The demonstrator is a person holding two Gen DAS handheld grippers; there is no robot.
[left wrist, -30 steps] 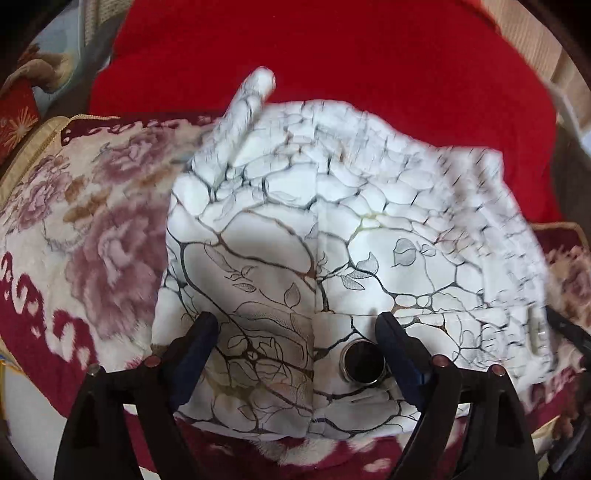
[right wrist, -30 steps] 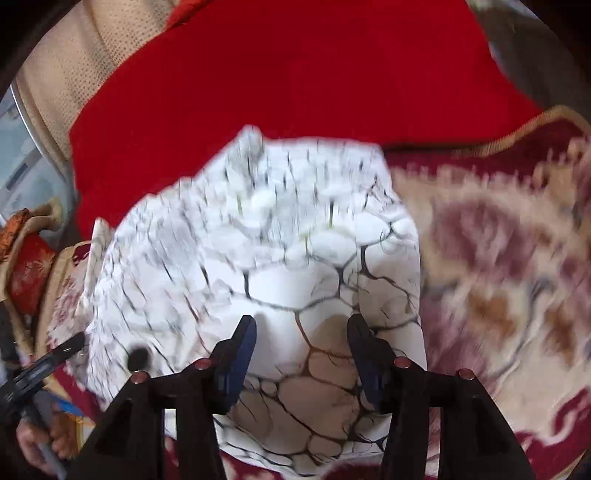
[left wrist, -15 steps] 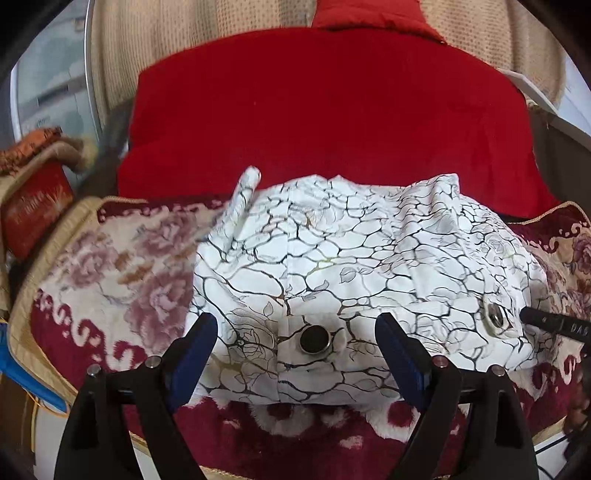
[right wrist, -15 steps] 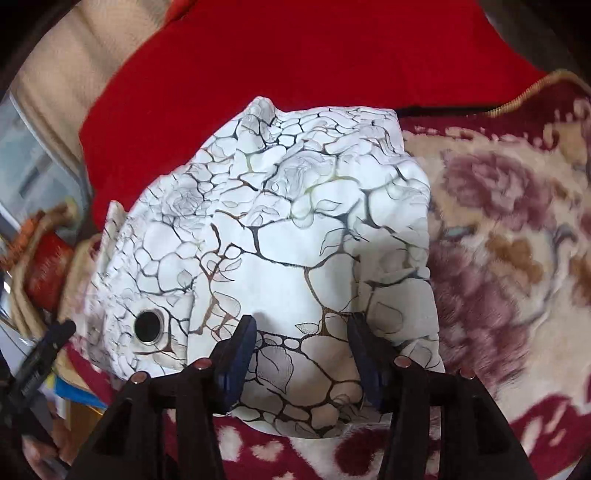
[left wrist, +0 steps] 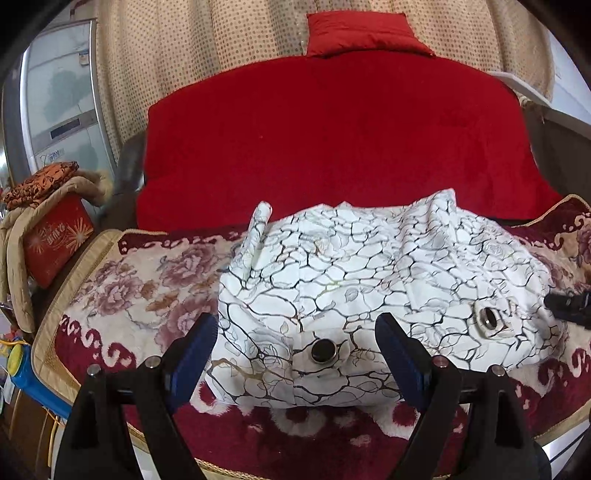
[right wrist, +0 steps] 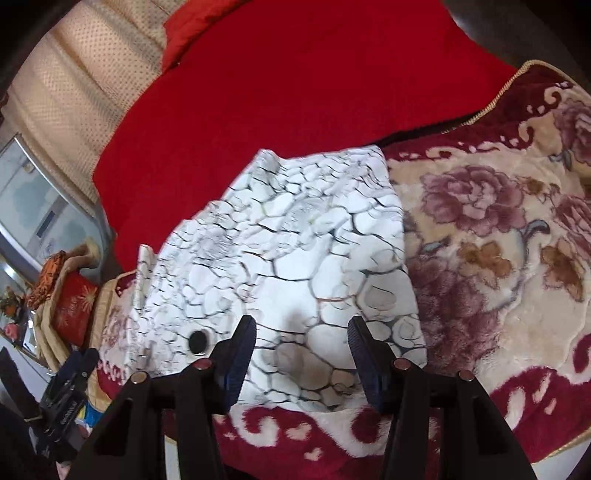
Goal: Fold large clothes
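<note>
A white garment with a black crackle print (left wrist: 354, 288) lies folded in a thick bundle on a floral blanket (left wrist: 147, 280). Two metal snap buttons (left wrist: 323, 350) show near its front edge. My left gripper (left wrist: 295, 343) is open and empty, held just above the garment's near edge. In the right wrist view the same garment (right wrist: 295, 258) lies ahead; my right gripper (right wrist: 301, 339) is open and empty over its near right corner. The tip of the right gripper shows in the left wrist view (left wrist: 569, 306).
A red cover (left wrist: 332, 147) lies beyond the garment, with a red cushion (left wrist: 362, 33) against a dotted beige curtain (left wrist: 207, 55). A red box under folded cloth (left wrist: 51, 229) stands at the left. The blanket's front edge (left wrist: 258, 469) is close below my grippers.
Both grippers have pulled back and risen away from the garment, so more of the red cover and curtain shows. The garment lies still on the blanket.
</note>
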